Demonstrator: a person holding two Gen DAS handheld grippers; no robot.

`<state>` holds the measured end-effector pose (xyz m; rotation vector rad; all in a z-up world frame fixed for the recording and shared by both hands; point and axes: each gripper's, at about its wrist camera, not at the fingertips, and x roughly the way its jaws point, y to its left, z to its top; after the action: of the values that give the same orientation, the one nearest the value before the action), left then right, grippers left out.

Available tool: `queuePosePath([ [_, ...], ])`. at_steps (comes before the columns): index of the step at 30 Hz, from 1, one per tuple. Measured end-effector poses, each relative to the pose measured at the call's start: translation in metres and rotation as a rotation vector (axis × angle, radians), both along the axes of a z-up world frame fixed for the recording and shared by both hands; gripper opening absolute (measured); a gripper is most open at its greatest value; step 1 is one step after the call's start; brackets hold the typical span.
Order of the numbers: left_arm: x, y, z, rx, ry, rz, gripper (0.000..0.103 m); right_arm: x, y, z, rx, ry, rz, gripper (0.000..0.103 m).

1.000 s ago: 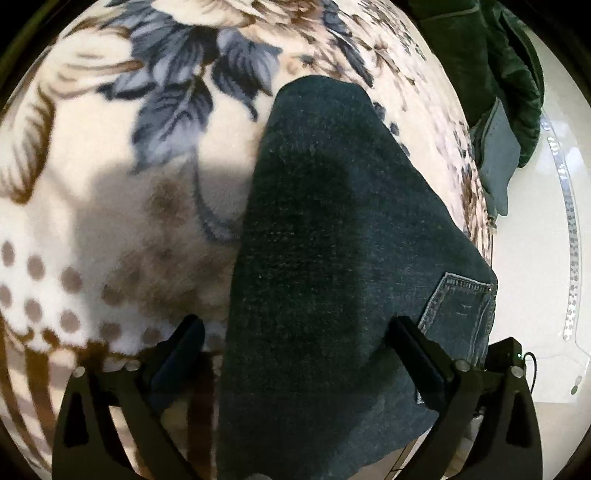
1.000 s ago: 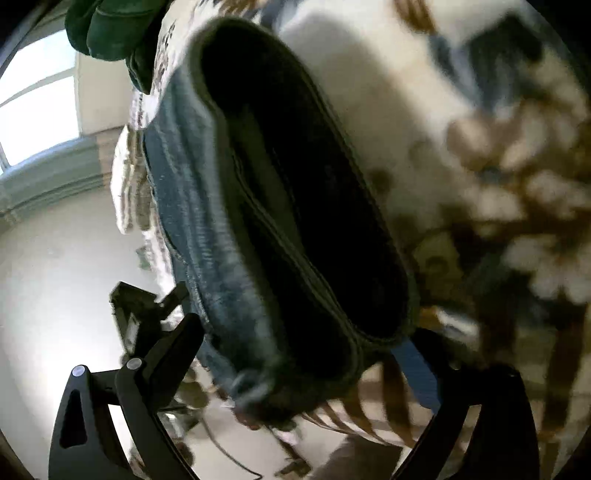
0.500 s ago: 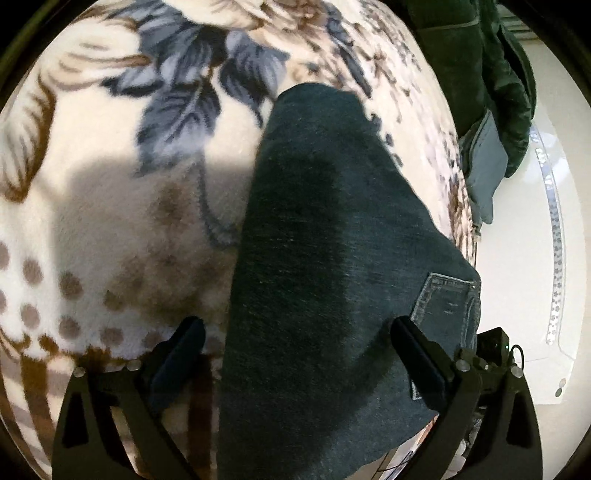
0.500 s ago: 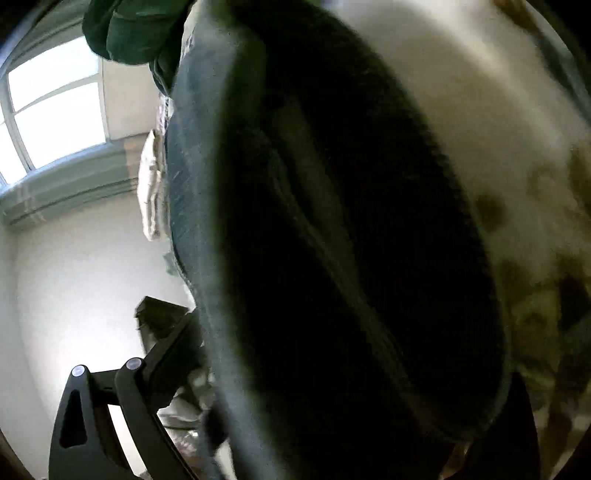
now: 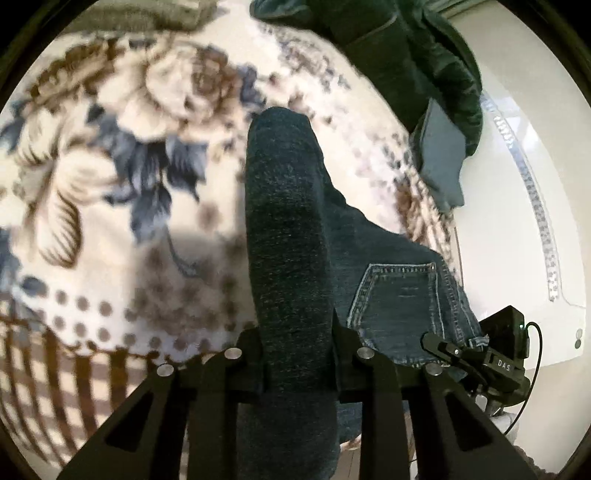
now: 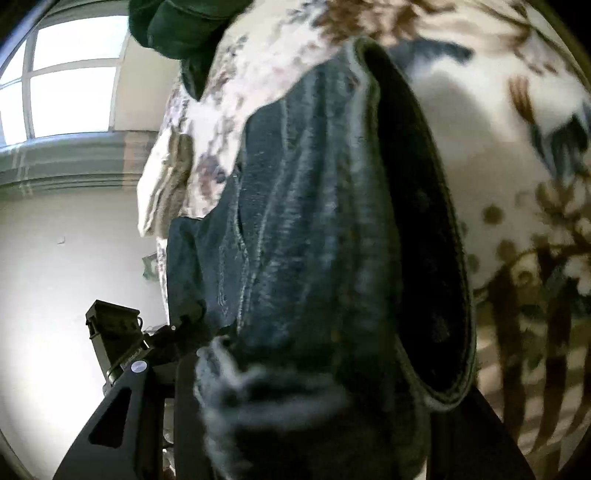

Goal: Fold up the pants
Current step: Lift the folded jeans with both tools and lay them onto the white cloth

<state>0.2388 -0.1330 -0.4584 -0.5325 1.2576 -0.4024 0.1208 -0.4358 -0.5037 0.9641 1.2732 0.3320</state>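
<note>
Dark blue jeans (image 5: 291, 229) lie on a floral blanket (image 5: 110, 184). My left gripper (image 5: 297, 354) is shut on a raised fold of the jeans; the fabric runs up between its fingers. A back pocket (image 5: 402, 295) shows to the right. In the right wrist view the waistband end of the jeans (image 6: 314, 240) fills the frame, bunched between the fingers of my right gripper (image 6: 306, 398), which is shut on it. The right gripper's body shows in the left wrist view (image 5: 491, 362), and the left gripper's body shows in the right wrist view (image 6: 118, 339).
A dark green garment (image 5: 424, 55) lies at the far edge of the blanket, also in the right wrist view (image 6: 177, 26). White floor (image 5: 509, 221) lies beyond the blanket's edge. A window (image 6: 55, 92) is at upper left in the right wrist view.
Both grippers have closed on the jeans. The left one was open over flat fabric and now pinches a lifted ridge. The jeans have been raised and drawn in.
</note>
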Motion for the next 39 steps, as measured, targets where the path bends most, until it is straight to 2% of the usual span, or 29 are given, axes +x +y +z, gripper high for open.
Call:
queuePosePath([
  [6, 0.013, 0.035, 0.052, -0.012, -0.016, 0.053, 0.021, 0.023, 0.024, 0.069, -0.022, -0.037, 0.057, 0.046],
  [9, 0.037, 0.064, 0.081, -0.029, -0.042, 0.083, 0.021, 0.043, 0.049, 0.113, -0.046, -0.073, 0.084, 0.046],
  [14, 0.112, 0.137, 0.124, -0.048, -0.087, 0.106, 0.021, 0.108, 0.104, 0.165, -0.055, -0.141, 0.083, 0.046],
  [19, 0.222, 0.236, 0.151, -0.022, -0.128, 0.102, 0.021, 0.206, 0.188, 0.187, -0.027, -0.180, 0.063, 0.046],
  [24, 0.320, 0.318, 0.146, 0.022, -0.145, 0.105, 0.021, 0.305, 0.283, 0.175, 0.026, -0.201, 0.046, 0.046],
  [25, 0.340, 0.334, 0.141, 0.026, -0.145, 0.104, 0.021, 0.315, 0.296, 0.170, 0.032, -0.202, 0.049, 0.046],
  [28, 0.385, 0.375, 0.116, 0.033, -0.123, 0.121, 0.021, 0.368, 0.345, 0.143, 0.055, -0.196, 0.056, 0.046],
  [31, 0.415, 0.405, 0.076, 0.049, -0.066, 0.129, 0.022, 0.404, 0.380, 0.103, 0.064, -0.159, 0.087, 0.047],
  [33, 0.428, 0.417, 0.048, 0.072, -0.014, 0.129, 0.025, 0.415, 0.385, 0.074, 0.036, -0.122, 0.105, 0.052],
  [34, 0.431, 0.420, 0.037, 0.084, -0.004, 0.125, 0.029, 0.410, 0.374, 0.058, 0.005, -0.094, 0.124, 0.062],
  [35, 0.432, 0.423, 0.031, 0.100, -0.001, 0.118, 0.035, 0.413, 0.381, 0.050, -0.033, -0.072, 0.132, 0.065],
  [39, 0.426, 0.422, 0.035, 0.158, -0.038, 0.086, 0.054, 0.396, 0.371, 0.049, -0.087, -0.054, 0.139, 0.076],
])
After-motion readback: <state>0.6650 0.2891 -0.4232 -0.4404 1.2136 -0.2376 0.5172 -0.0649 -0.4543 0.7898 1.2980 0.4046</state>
